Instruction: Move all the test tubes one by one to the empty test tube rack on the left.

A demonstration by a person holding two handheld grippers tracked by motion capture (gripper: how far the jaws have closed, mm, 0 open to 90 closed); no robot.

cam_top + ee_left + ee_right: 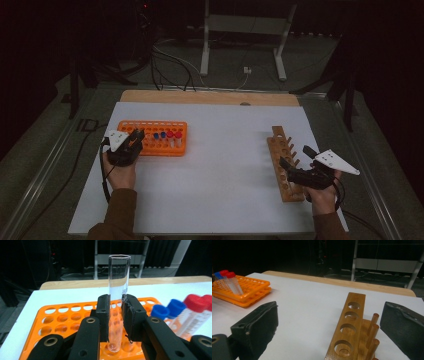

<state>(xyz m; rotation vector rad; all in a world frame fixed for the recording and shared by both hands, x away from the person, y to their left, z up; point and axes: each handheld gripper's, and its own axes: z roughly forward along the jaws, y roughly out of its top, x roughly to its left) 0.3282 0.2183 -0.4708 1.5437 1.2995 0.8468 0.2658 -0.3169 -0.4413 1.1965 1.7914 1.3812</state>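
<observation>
- The left gripper (116,315) is clenching a clear glass tube (118,287) at the centre of the left gripper view, one black pad on each side of the glass, which is standing upright with its open mouth up.
- The tube's rounded bottom is hanging at the lower middle of that view, just over a hole of the orange rack (62,320); whether it is already inside the hole I cannot tell. Holding it vertical is probably meant to let it pass straight through the stacked holes.
- In the high view the left gripper (136,137) is sitting at the rack's (150,150) left end, middle left of the frame.
- Four capped tubes are standing in the rack: two with blue caps (168,308) and two with red caps (200,301), all at the right edge of the left gripper view.
- The right gripper (329,332) is released, its jaws spread wide and empty at the lower corners of the right gripper view, probably waiting beside the wooden rack (348,327).
- That wooden rack (285,165) is lying at the middle right of the high view; four of its holes and a row of pegs are showing in the right gripper view, and every hole there is empty.
</observation>
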